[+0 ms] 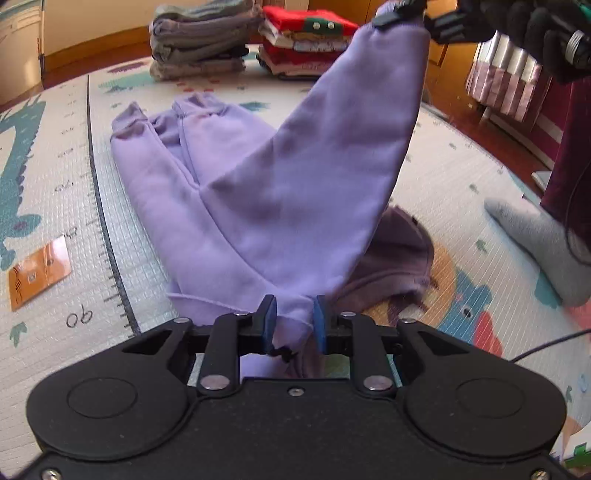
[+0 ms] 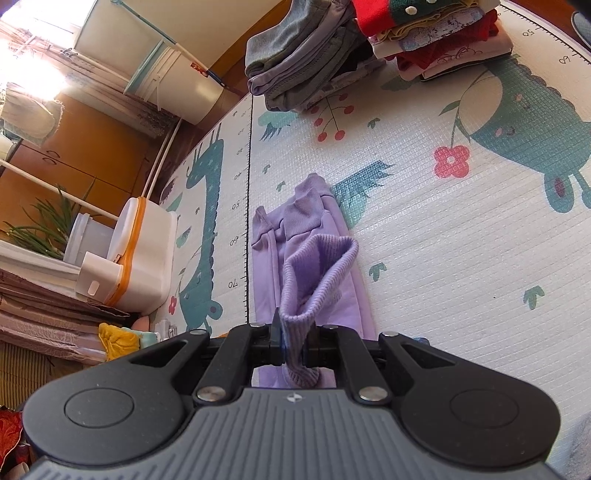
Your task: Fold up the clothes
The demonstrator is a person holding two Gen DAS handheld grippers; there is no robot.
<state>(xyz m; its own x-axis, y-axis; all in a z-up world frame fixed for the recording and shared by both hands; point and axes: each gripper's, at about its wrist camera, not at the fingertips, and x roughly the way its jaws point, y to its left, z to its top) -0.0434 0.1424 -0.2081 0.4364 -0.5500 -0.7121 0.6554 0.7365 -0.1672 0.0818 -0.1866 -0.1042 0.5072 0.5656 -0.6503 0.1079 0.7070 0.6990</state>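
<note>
With the right claw (image 2: 293,349) clamping the ribbed cuff (image 2: 317,269) of the lilac fleece sweatpants (image 1: 236,206), the left claw (image 1: 293,321) is seemingly gripping the waistband loosely, risking slippage.

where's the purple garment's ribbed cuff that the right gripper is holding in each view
Left wrist view: top right, the held cuff lifted above the rest of the purple garment, pinched by the right gripper.
Right wrist view: bottom centre, the held cuff rising out of the right gripper.
Shared landmark: the grey folded stack beside the red folded stack at the mat's far end.
</note>
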